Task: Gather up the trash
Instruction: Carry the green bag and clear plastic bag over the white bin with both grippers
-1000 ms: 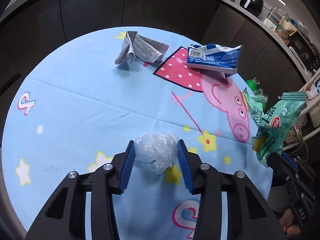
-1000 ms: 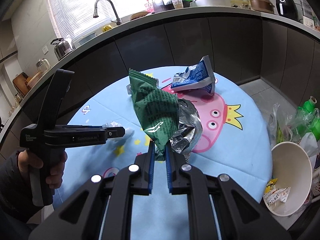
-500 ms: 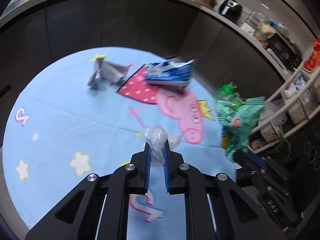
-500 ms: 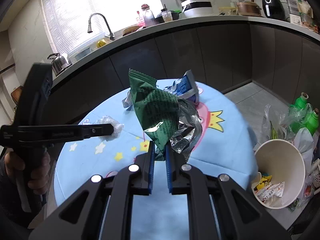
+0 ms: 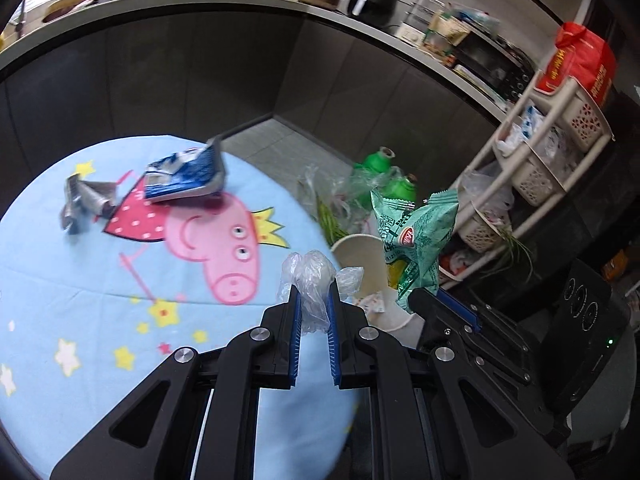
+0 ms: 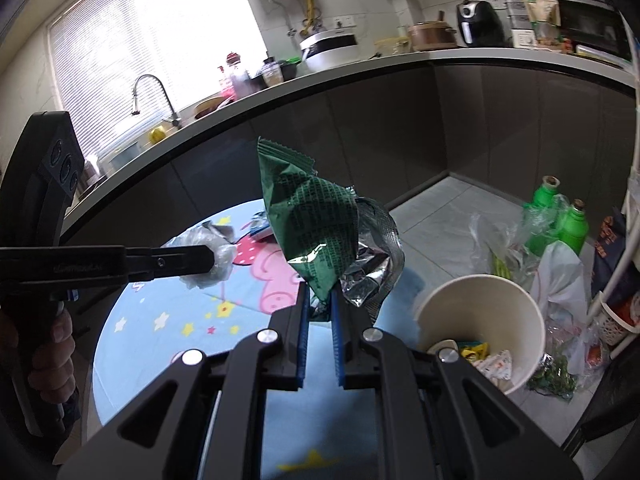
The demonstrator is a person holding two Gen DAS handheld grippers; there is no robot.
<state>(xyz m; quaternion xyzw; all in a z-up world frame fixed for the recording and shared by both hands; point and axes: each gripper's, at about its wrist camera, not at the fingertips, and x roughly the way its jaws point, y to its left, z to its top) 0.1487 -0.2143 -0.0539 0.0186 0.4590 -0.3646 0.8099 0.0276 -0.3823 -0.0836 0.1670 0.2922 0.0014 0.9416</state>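
Left hand-held gripper (image 5: 313,305) is clamped on a plastic wad (image 5: 310,276), right hand-held gripper (image 6: 320,307) on a green wrapper (image 6: 310,236). Only the right view looks down into the cup (image 6: 520,320) at 4 o'clock; only the left shows the blue packet (image 5: 186,176) at 10.

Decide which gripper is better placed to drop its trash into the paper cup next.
Probably the right gripper: its green wrapper hangs beside the paper cup, while the left gripper is further back over the table.
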